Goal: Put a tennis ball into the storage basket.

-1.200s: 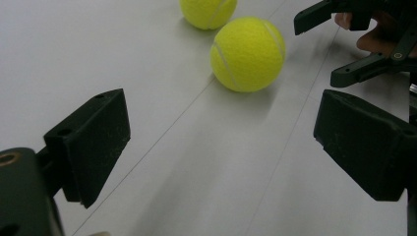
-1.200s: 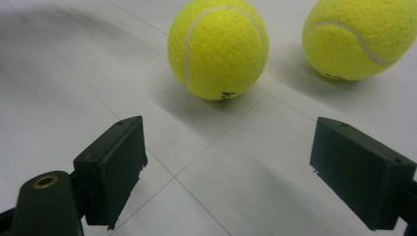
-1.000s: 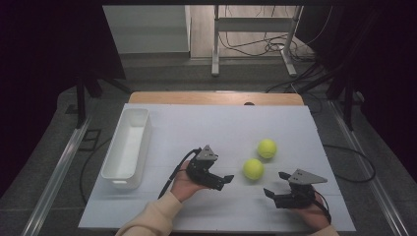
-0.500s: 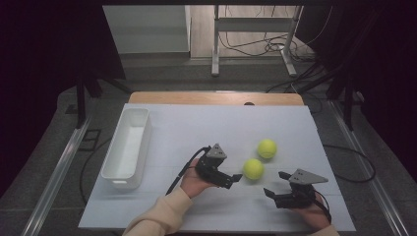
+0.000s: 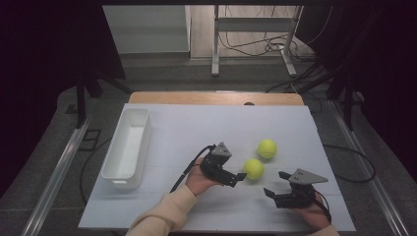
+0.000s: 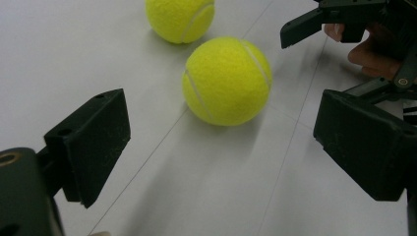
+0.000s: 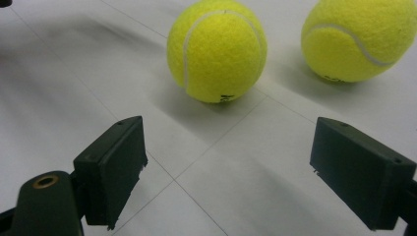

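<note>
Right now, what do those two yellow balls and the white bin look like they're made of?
Near ball and far ball: fuzzy yellow felt with pale curved seams, so likely tennis balls. White bin: smooth, glossy, thin-walled, probably moulded plastic, though the high view leaves that open.

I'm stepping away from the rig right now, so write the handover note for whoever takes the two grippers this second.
Left gripper: open, empty, low over the table, jaws aimed at the near tennis ball but not yet around it.
Right gripper: open, empty, nearer the table's front edge, pointed towards the same ball.
Far tennis ball: loose on the white table, just beyond the near one and apart from it.
White bin: at the table's left, nothing seen inside.
Done: nothing grasped so far.
Left: close on the near ball; both balls probably go to the bin.
</note>
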A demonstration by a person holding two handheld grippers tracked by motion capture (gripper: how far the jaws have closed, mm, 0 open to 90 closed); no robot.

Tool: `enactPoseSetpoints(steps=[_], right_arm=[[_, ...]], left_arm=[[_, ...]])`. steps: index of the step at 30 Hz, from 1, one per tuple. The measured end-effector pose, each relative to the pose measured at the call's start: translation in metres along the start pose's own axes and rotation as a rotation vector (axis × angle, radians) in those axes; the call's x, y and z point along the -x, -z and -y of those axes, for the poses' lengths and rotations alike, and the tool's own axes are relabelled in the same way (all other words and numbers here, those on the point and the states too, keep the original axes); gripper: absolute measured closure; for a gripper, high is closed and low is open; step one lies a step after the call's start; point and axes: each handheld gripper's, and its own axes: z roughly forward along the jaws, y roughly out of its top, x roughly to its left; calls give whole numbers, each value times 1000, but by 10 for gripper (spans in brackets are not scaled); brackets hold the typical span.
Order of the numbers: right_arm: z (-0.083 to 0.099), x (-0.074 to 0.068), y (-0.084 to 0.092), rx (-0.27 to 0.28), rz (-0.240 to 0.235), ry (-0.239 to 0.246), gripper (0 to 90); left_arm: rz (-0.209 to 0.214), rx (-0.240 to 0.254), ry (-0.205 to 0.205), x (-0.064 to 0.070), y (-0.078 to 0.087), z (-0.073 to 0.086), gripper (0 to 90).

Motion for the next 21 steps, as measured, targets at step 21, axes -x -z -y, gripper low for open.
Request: enactPoseSetpoints(steps=[21], right_arm=[[0,0,0,-2,0,2,141]], left_arm=[[4,-37,-15,-1,-21,-14,78]])
